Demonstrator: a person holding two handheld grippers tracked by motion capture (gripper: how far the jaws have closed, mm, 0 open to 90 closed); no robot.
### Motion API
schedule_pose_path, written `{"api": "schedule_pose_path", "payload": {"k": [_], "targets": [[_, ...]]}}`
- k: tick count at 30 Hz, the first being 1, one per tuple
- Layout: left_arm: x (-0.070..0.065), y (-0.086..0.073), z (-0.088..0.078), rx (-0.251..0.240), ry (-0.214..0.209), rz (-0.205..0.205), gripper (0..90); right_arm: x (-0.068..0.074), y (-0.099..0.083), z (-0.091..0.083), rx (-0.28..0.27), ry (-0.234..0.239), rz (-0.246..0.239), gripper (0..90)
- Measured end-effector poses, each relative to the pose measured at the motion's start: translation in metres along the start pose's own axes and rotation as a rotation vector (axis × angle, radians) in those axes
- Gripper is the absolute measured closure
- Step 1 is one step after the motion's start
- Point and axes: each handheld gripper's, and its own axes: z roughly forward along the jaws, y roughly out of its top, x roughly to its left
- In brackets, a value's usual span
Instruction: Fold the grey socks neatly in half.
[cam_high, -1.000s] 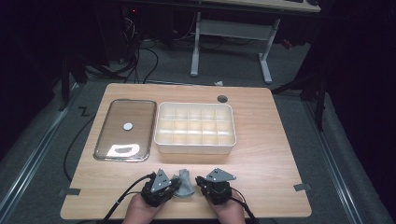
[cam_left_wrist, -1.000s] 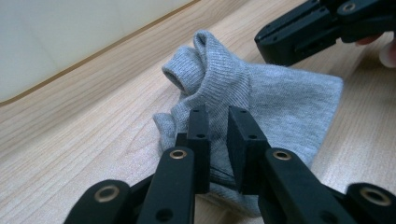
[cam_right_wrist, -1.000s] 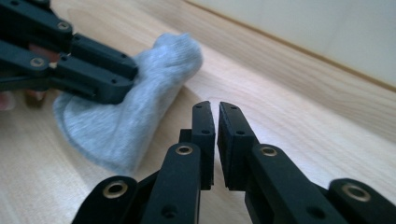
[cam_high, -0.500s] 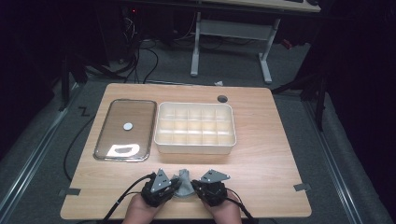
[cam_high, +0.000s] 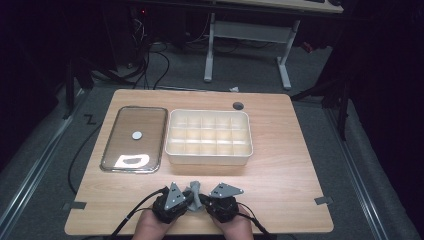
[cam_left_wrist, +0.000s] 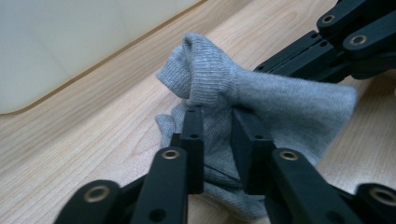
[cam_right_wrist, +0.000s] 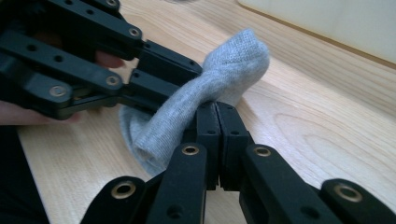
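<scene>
Black jointed fingers (cam_left_wrist: 194, 140) with brass rivets, grey three-cornered top plates (cam_high: 175, 194), trailing black cables (cam_high: 127, 220)

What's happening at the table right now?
A person holds a gripper in each hand at the near table edge, both working one grey sock. The left gripper has its jaws around the sock's bunched middle; the right gripper is pinched shut on it. Beyond sit an empty white divided organizer box and its clear lid, lying flat beside it.
</scene>
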Motion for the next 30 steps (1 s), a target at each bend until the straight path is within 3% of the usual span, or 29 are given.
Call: {"api": "schedule_pose_path", "payload": {"k": [2, 4, 6, 7, 11, 14, 30], "targets": [[0.003, -0.001, -0.003, -0.013, -0.02, -0.022, 69.7, -0.001, 0.0, -0.001, -0.001, -0.005, -0.003, 89.8], [0.004, 0.0, -0.015, -0.06, -0.017, -0.032, 67.6, -0.002, 0.0, -0.002, -0.004, -0.007, -0.002, 89.6], [0.009, 0.002, -0.029, -0.107, -0.011, -0.048, 69.0, -0.004, -0.001, -0.002, -0.002, -0.01, 0.002, 89.5], [0.012, 0.002, -0.034, -0.108, -0.007, -0.053, 72.0, -0.005, -0.001, -0.002, -0.001, -0.009, 0.007, 89.5], [0.016, -0.006, -0.037, 0.017, 0.028, -0.049, 86.1, -0.008, -0.002, -0.003, -0.004, -0.014, 0.012, 89.5], [0.011, -0.011, -0.03, 0.066, 0.018, -0.051, 87.6, -0.007, -0.002, -0.006, -0.01, -0.013, 0.016, 89.5], [0.003, 0.0, -0.007, 0.053, -0.007, -0.053, 86.2, -0.007, 0.0, -0.01, -0.031, -0.007, 0.02, 88.4]]}}
